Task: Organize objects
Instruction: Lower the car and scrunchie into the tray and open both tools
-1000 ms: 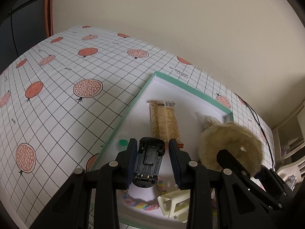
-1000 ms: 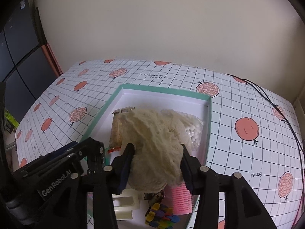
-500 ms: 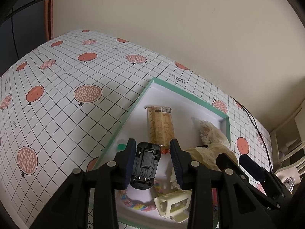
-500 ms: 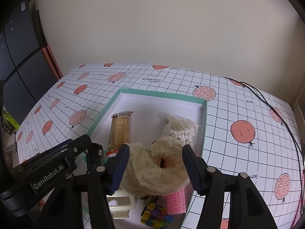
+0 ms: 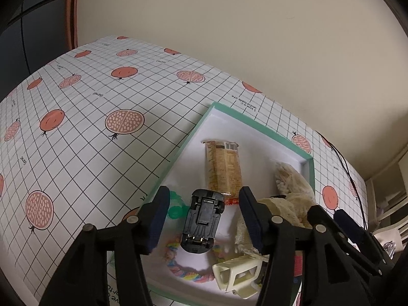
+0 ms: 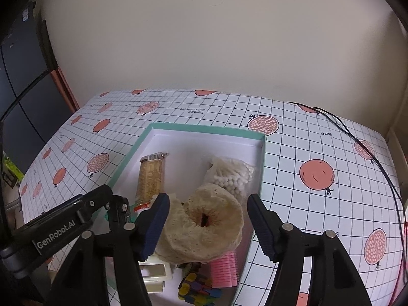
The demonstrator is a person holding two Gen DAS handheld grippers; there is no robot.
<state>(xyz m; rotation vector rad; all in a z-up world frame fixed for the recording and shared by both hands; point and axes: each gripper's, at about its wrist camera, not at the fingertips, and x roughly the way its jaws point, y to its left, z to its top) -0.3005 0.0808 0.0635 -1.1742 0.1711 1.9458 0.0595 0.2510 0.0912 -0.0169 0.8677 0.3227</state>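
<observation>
Lacy cream scrunchie (image 6: pixel 204 227), glossy black toy car (image 5: pixel 202 220) upside-down

A plain cream wall (image 6: pixel 216 38) rises behind the desk (image 6: pixel 318 140) and fills the upper part of both views, matte and evenly lit, with soft shading toward its edges. The desk wears a white cloth (image 5: pixel 84 153) printed with a dark grid and scattered orange-pink pomegranates, whole and halved, plus small lines of text. A thin black cable (image 6: pixel 369 153) trails over its right side. At the left stands a dark panelled surface (image 6: pixel 23 102) edged by an orange-brown strip (image 5: pixel 71 20). At the far right of the left wrist view, pale shelving (image 5: pixel 390 191) shows dimly
</observation>
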